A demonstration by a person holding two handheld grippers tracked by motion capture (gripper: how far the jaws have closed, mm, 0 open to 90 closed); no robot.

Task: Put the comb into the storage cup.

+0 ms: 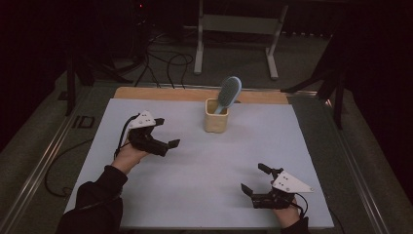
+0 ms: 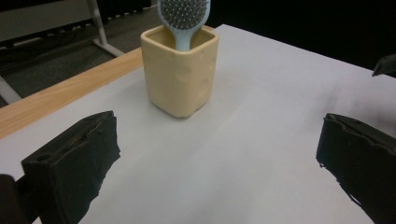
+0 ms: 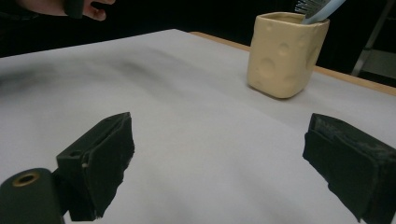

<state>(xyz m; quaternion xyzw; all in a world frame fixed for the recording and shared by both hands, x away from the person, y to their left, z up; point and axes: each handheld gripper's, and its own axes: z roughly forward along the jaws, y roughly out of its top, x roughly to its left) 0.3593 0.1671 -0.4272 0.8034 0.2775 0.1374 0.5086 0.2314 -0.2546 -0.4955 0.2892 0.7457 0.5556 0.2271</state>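
Observation:
A cream square cup [image 1: 216,117] stands at the back middle of the white table sheet [image 1: 204,165], with a light blue hairbrush [image 1: 229,91] resting in it, bristle head up and leaning right. My left gripper [image 1: 168,132] hovers open to the left of the cup, with nothing between its jaws. Its view faces the cup [image 2: 180,74] and the brush [image 2: 183,16] across open sheet, the left gripper [image 2: 217,158] wide apart. My right gripper [image 1: 253,178] is open near the front right. From the open right gripper [image 3: 219,168], the cup [image 3: 285,53] and brush [image 3: 317,10] sit far off.
A strip of bare wooden tabletop [image 1: 195,94] runs behind the sheet. Beyond the table are a grey metal stand [image 1: 238,24], floor cables [image 1: 165,63] and dark tripod legs [image 1: 336,83]. The other hand [image 3: 60,7] shows at the top left of the right gripper view.

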